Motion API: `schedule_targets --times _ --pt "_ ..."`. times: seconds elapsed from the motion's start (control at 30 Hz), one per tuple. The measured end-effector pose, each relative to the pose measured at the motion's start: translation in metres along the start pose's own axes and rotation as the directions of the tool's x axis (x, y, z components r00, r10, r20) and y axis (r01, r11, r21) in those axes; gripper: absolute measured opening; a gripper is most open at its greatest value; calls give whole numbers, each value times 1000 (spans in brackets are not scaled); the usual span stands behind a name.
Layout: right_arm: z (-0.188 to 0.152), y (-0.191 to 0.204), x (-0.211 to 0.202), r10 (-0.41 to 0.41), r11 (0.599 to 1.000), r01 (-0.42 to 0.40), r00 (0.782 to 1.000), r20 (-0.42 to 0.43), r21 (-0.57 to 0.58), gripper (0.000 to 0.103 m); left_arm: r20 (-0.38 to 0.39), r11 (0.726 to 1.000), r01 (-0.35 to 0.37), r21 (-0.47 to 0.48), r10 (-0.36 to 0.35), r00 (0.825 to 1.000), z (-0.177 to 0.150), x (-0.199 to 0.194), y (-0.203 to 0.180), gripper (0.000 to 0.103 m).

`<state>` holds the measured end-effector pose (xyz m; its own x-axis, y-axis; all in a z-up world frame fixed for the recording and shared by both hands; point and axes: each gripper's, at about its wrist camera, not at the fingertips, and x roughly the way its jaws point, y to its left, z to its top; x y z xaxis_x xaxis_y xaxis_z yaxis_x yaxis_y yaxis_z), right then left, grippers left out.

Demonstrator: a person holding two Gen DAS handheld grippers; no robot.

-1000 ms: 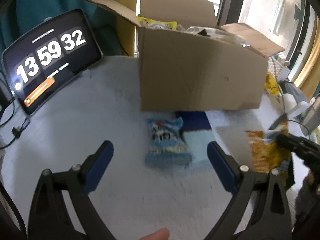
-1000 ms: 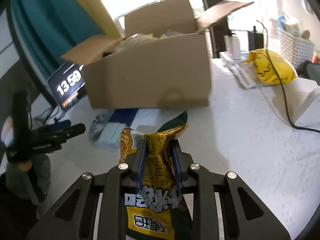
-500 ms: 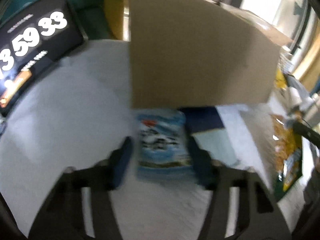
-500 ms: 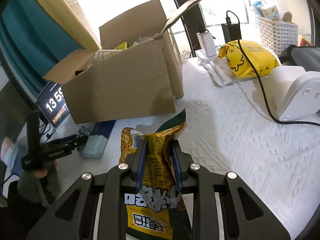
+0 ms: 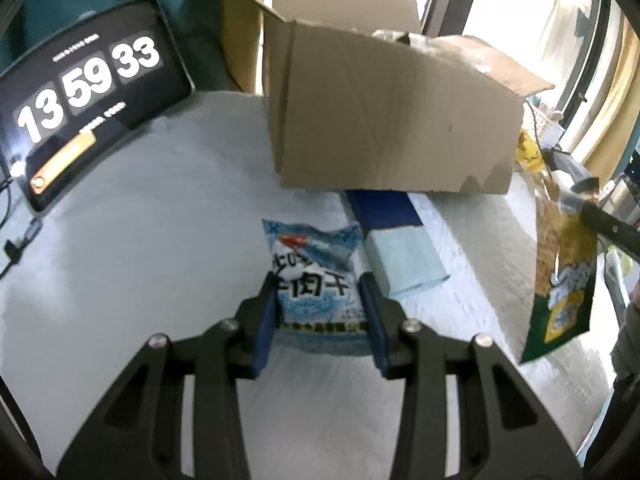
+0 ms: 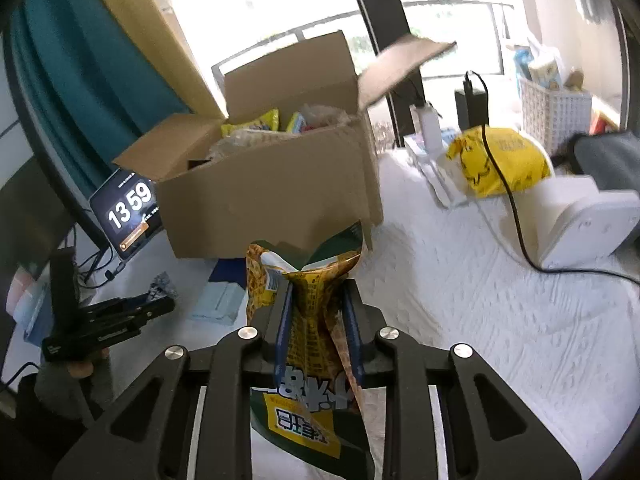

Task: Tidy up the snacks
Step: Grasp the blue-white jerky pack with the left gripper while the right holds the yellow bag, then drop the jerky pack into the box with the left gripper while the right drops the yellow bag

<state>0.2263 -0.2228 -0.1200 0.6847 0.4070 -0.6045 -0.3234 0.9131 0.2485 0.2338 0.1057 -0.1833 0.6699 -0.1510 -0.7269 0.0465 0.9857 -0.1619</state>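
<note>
Both grippers hold snacks: the left gripper (image 5: 320,312), whose jaws have just been closing, pinches the blue snack packet (image 5: 316,276) lying on the table (image 5: 140,280) at six o'clock of the cardboard box (image 5: 392,120), while the right gripper (image 6: 316,320) clamps the yellow-green snack bag (image 6: 308,304) in the air. Several snacks already sit in the box, so the job looks partly done; these two packs are still outside it.

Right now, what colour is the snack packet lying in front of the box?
Light blue and white snack packet with black lettering; clearest in the left wrist view.
</note>
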Motion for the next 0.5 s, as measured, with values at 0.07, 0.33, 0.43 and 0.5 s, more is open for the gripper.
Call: schedule_targets --times 0.07,0.33,0.43,0.5 --pt "5 5 -4 3 1000 -3 1000 18 -9 25 14 1000 -2 -2 2 1000 -2 -9 -1 41" --pt "35 18 -22 6 998 0 994 105 -63 24 120 999 -5 39 0 993 14 -53 -16 41" --pt "50 22 -28 10 997 2 990 142 -83 24 157 998 -5 59 -5 988 30 -62 -20 41" --pt "59 25 -31 12 995 4 986 165 -96 24 182 997 -4 73 -9 983 40 -66 -24 41"
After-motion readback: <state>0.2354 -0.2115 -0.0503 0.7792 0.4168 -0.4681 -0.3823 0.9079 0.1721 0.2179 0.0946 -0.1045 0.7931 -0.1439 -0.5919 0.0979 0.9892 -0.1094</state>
